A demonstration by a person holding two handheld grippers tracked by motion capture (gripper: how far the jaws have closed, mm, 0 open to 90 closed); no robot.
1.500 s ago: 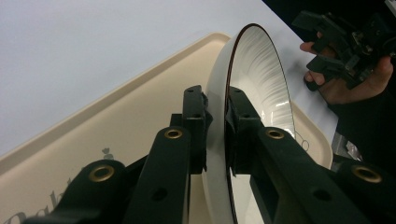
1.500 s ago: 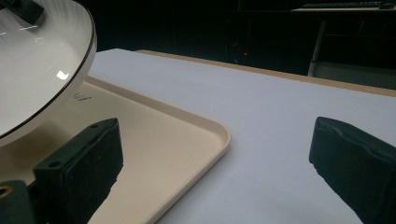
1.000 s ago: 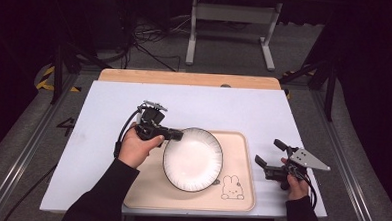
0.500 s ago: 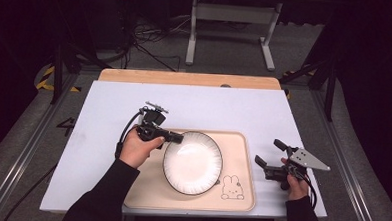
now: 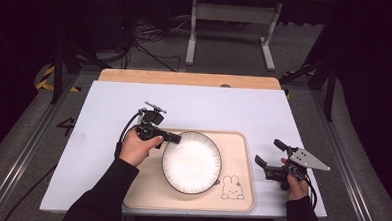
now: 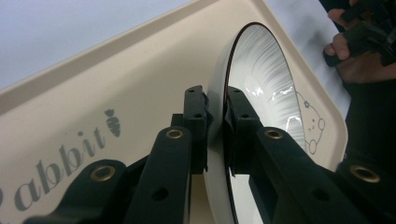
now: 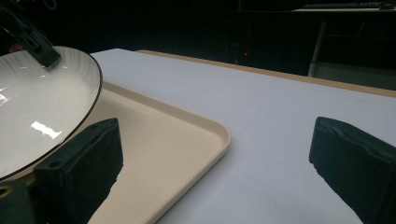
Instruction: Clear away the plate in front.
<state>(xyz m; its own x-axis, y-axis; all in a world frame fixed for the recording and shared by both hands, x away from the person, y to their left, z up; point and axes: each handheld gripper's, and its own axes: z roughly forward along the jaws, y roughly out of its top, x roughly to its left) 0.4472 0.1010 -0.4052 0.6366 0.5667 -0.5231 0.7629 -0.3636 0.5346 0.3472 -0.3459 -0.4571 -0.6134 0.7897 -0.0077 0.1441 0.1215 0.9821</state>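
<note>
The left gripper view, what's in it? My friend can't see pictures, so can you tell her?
Two black jaws pinch the rim of a white plate with a thin dark edge. The plate sits over a cream tray printed with grey letters, a small carrot and a bunny drawing. The person's other hand shows at the top right.

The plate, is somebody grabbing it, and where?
Yes. The left gripper pinches the white plate by its rim, on the edge toward the person's left hand. The right gripper is open, holding nothing.
</note>
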